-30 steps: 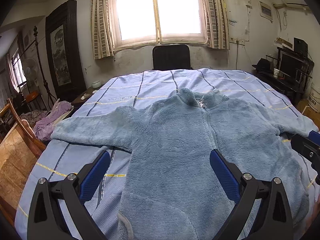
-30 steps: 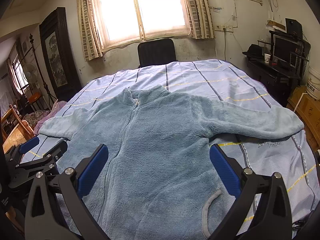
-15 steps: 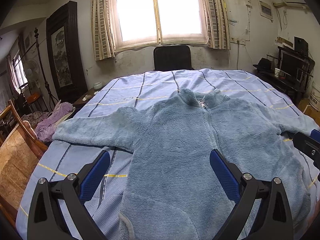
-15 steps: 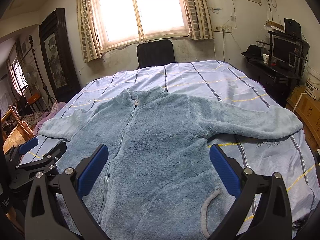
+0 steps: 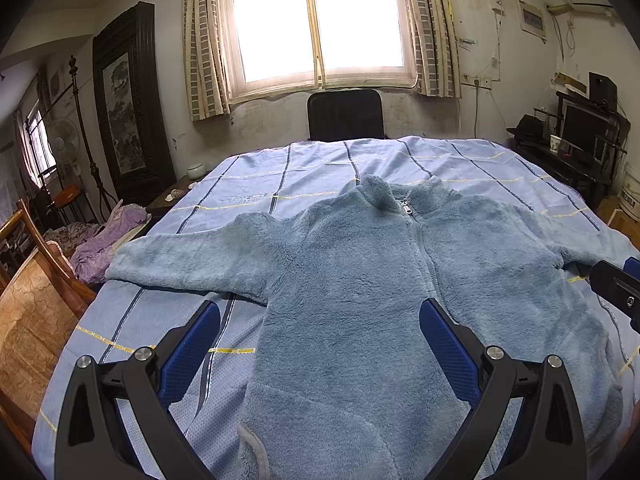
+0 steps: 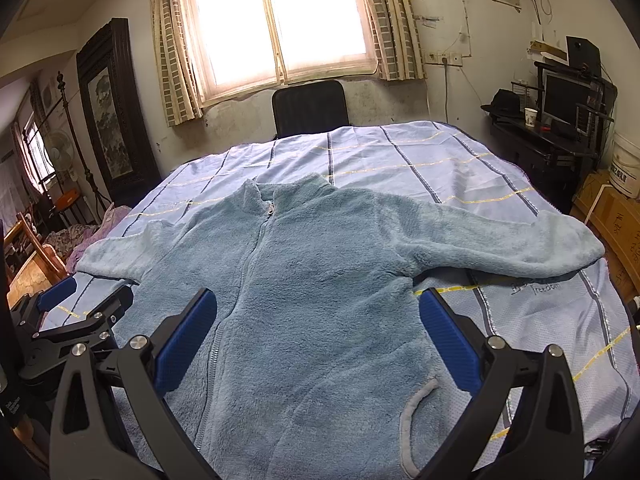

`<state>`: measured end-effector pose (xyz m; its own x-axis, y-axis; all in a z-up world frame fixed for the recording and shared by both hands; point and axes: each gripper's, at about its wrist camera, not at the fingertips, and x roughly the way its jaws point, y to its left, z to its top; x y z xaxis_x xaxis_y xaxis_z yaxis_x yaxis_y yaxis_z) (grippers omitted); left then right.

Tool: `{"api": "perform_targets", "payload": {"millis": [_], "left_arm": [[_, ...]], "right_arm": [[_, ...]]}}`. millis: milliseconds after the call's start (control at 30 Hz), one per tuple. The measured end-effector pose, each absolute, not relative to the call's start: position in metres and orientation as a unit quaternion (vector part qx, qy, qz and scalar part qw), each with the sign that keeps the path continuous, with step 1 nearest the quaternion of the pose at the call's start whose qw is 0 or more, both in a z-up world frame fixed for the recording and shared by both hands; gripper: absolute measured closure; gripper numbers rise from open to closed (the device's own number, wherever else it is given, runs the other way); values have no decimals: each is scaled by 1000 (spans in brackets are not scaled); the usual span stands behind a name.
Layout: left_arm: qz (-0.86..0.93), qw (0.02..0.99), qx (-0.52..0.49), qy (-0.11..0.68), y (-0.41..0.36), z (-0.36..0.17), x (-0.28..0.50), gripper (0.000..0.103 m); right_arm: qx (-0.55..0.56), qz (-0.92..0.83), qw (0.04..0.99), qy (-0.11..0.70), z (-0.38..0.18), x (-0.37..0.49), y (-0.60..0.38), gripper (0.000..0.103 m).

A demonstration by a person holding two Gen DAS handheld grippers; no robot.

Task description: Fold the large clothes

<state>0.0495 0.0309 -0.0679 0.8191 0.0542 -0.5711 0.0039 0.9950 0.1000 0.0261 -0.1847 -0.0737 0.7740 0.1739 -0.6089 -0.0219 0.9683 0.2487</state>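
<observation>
While writing on the blue checked bed cover (image 6: 460,160) shows near the right sleeve (image 6: 520,244), a dark cursive line under the cuff, it is too small and warped to read; a fainter woven line beyond the left sleeve (image 5: 192,260) in the left wrist view is equally illegible, and the white bucket (image 6: 626,168) at the right wall carries print too blurred to make out. Light blue fleece jacket (image 5: 380,300) lies flat, front up, on the bed, zipper (image 5: 408,210) closed to the collar, both sleeves spread out sideways, hem toward the cameras, grey-edged pocket opening (image 6: 412,412) visible low on the right side. Left gripper (image 5: 320,340) hangs above the lower left part of the jacket, blue pads wide apart, holding nothing; right gripper (image 6: 318,336) likewise spread wide over the lower right part, empty, not touching fabric. Compared with a second ago both cameras sit slightly farther back and the jacket reads a touch lower in frame; the jacket itself has not shifted, and both grippers keep the same wide spread. Black chair (image 5: 346,114) stands behind the bed under the window (image 5: 320,20).
</observation>
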Motion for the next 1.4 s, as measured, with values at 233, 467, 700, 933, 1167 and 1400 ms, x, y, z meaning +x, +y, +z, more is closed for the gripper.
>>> {"api": "perform_targets", "payload": {"millis": [233,467,700,933,1167,1400], "left_arm": [[13,952,49,301,31,-68,49,3],[13,952,49,301,30,-68,49,3],[15,949,55,312,34,-76,53,3],[-20,928,-9,372,61,-89,68,3],[-82,902,-25,424,106,-102,21,3],[-130,883,-47,448,113,-127,2,13]], "right_arm": [[114,53,935,332,-74,26,-185,4],[114,52,935,333,-74,26,-185,4],[112,48,934,337,-77,29,-188,4],[116,48,926,357,-88,38,-189,4],[168,73,913,364,-93,-3,-229,4],[160,75,890,421,-123,-33,-234,6]]}}
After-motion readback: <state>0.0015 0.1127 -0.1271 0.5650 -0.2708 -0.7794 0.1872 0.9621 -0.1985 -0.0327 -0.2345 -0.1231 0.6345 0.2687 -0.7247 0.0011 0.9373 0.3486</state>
